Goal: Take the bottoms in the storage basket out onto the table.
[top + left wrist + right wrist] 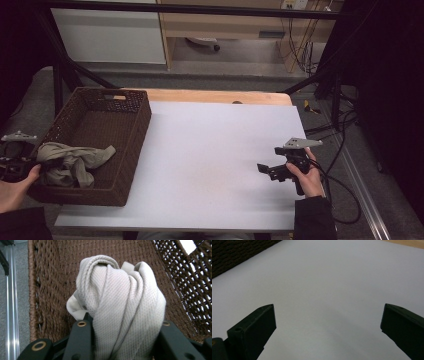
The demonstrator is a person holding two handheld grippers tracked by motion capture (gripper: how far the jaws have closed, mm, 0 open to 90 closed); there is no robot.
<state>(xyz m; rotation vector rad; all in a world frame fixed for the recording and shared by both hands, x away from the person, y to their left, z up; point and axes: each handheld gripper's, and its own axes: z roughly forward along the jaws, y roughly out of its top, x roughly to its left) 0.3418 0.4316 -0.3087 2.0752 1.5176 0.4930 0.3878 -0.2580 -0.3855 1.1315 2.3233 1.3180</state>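
A crumpled beige cloth (75, 159) lies in the near left part of a brown wicker basket (127, 135) on the table's left side. My left gripper (37, 162) comes in over the basket's left wall and is shut on the cloth (123, 315), which bulges up between its two black jaws in the left gripper view. My right gripper (265, 170) hovers over the white table top at the right, held in a hand and pointing left. Its jaws stand wide apart in the right gripper view with nothing between them (328, 322).
A white sheet (215, 160) covers the table, with a strip of bare wood (215, 96) along the far edge. Black frame bars and loose cables (340, 130) run past the right side. A cabinet and desk stand beyond the table.
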